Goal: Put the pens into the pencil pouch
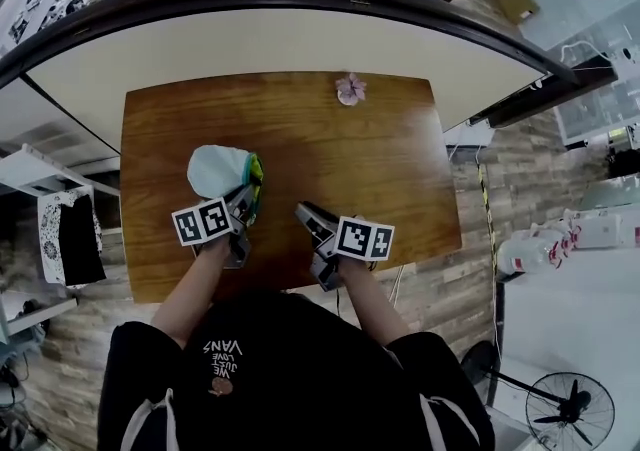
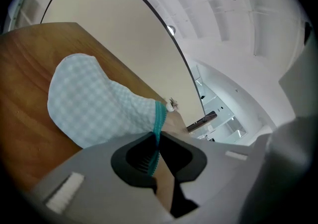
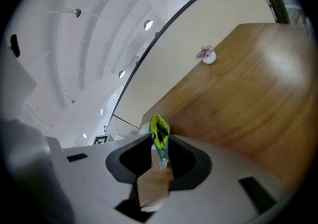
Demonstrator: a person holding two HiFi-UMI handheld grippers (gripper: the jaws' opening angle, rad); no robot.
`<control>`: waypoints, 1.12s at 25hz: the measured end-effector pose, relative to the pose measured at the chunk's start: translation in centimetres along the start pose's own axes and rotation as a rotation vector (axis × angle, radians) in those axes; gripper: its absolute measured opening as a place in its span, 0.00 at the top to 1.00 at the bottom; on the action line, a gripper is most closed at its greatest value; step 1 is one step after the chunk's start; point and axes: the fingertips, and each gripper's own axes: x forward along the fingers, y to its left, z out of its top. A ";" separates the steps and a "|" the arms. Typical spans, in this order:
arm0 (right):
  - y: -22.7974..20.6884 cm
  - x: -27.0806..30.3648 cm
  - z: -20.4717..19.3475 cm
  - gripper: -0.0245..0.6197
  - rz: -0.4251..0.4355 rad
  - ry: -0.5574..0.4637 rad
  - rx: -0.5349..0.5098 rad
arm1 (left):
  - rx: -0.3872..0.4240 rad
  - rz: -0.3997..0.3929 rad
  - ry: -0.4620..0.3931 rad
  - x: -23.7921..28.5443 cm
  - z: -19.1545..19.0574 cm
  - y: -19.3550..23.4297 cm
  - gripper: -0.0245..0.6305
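A pale blue checked pencil pouch (image 1: 220, 171) with a teal zip and yellow-green lining lies on the left half of the wooden table (image 1: 330, 149). My left gripper (image 1: 245, 207) is at its near right end. In the left gripper view the gripper (image 2: 155, 151) is shut on the teal zip edge, and the pouch (image 2: 94, 104) stretches away from it. My right gripper (image 1: 303, 211) hovers just right of the pouch, open with nothing between its fingers. In the right gripper view the gripper (image 3: 161, 156) frames the pouch's open mouth (image 3: 159, 131). No pen is in view.
A small pink and white object (image 1: 350, 89) sits near the table's far edge, also seen in the right gripper view (image 3: 207, 55). A curved white partition (image 1: 300, 29) runs behind the table. A shelf unit (image 1: 60, 229) stands to the left and a floor fan (image 1: 570, 409) at the lower right.
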 end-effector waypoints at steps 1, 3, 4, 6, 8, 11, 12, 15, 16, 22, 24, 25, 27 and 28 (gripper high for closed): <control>-0.2 -0.4 -0.2 0.84 -0.003 0.001 0.000 | 0.004 0.008 0.011 0.1 -0.5 0.1 0.90; -0.6 -1.0 -0.6 0.84 -0.013 0.009 -0.010 | 0.019 0.027 0.041 0.1 -1.6 0.2 0.90; -0.9 -1.3 -0.8 0.84 -0.020 0.015 -0.019 | 0.028 0.037 0.056 0.1 -2.2 0.3 0.90; -1.3 -1.8 -0.9 0.84 -0.032 0.023 -0.037 | 0.047 0.054 0.077 0.1 -3.0 0.3 0.90; -1.7 -2.2 -1.1 0.84 -0.038 0.026 -0.046 | 0.065 0.064 0.077 0.0 -3.6 0.2 0.90; -1.8 -2.7 -1.2 0.84 -0.032 0.035 -0.062 | 0.079 0.076 0.064 -0.3 -4.1 0.0 0.85; -1.8 -2.8 -1.3 0.84 -0.028 0.038 -0.068 | 0.083 0.084 0.059 -0.5 -4.2 0.0 0.82; -1.9 -3.2 -1.3 0.83 -0.018 0.041 -0.081 | 0.099 0.107 0.038 -1.1 -4.5 -0.2 0.73; -1.9 -3.5 -1.3 0.84 -0.016 0.043 -0.092 | 0.102 0.111 0.026 -1.4 -4.6 -0.4 0.72; -1.7 -5.2 -0.8 0.84 -0.003 0.040 -0.202 | 0.134 0.130 -0.070 -3.8 -4.6 -2.2 0.70; -1.4 -5.7 -0.2 0.84 0.001 0.018 -0.249 | 0.168 0.121 -0.108 -4.7 -4.3 -3.3 0.70; -1.2 -5.9 0.0 0.84 -0.001 0.009 -0.270 | 0.186 0.120 -0.129 -5.3 -4.1 -3.8 0.70; -0.9 -6.5 0.2 0.84 -0.007 -0.006 -0.314 | 0.221 0.124 -0.172 -6.7 -3.8 -4.8 0.70; -0.6 -6.7 0.2 0.84 -0.010 -0.011 -0.338 | 0.236 0.128 -0.193 -7.4 -3.6 -5.3 0.70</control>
